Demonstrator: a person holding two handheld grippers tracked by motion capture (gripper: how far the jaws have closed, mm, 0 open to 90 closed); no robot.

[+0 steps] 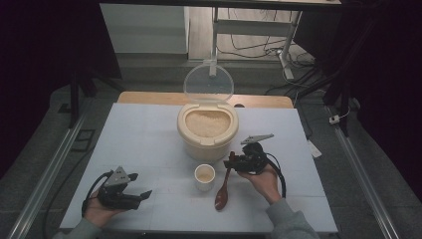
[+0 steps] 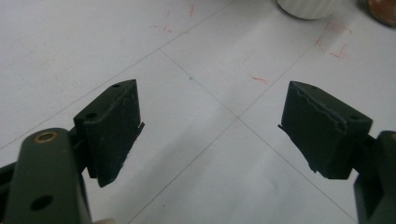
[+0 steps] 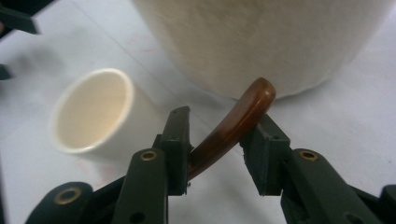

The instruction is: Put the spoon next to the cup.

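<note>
Right gripper [image 1: 233, 162] sits just right of the small white ceramic cup [image 1: 204, 176], jaws parted around the handle of the brown wooden spoon [image 1: 223, 191]. In the right gripper view the handle [image 3: 233, 128] crosses the gap at a slant: it leans on the left pad, the right pad looks clear of it. So released, not clamped. Spoon bowl rests on the white tabletop [image 1: 149, 139] on the near side, handle pointing away toward the cream rice bin [image 1: 207, 130]. My read: spoon is being set down beside the cup after scooping; the cup already has rice in it.

Bin's clear round lid [image 1: 208, 82] stands hinged up at the far side, rice exposed, presumably left open for scooping.

Left gripper [image 1: 134, 191] is parked at the near left, hand resting on the tabletop, jaws wide with nothing between them, well apart from the cup. Looks like it's just keeping out of the way.

Room to move: right of the spoon the tabletop is bare out to its right edge, good for backing off. Leftward is tight, the cup is close. Straight ahead the bin wall is near.
</note>
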